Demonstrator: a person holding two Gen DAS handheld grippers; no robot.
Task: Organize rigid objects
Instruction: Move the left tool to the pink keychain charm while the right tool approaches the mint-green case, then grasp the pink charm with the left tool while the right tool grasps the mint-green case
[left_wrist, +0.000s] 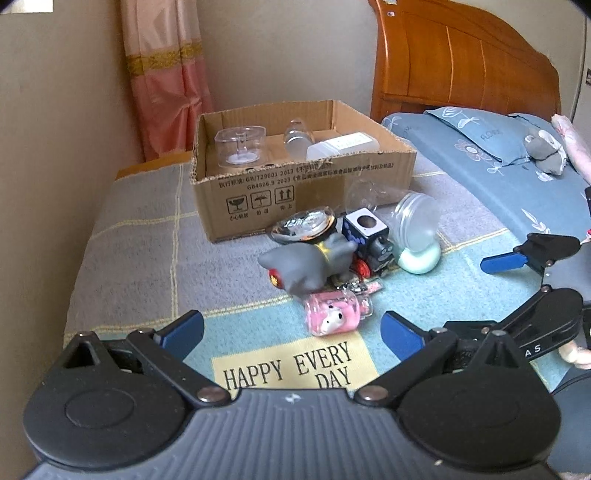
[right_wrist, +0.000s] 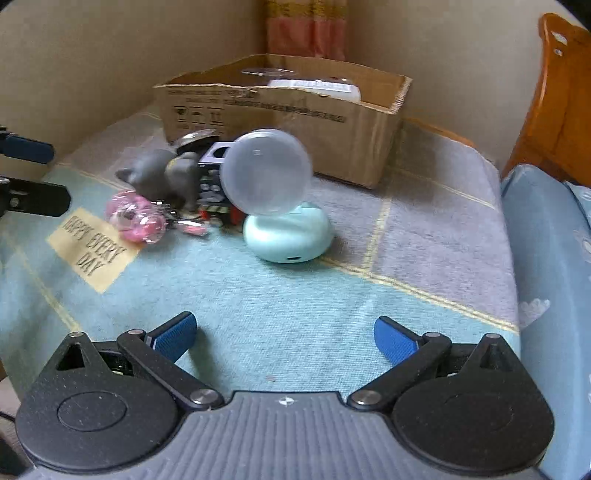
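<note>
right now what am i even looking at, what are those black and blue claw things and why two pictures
Those are two hand-held grippers, each carried by a person, with a camera looking along its blue fingers. One picture is from the left gripper, the other from the right gripper. Both are open and hold nothing. On the blanket lie a grey cat figure, a pink keychain charm, a mint case and a frosted jar. Behind them a cardboard box already holds clear containers.
</note>
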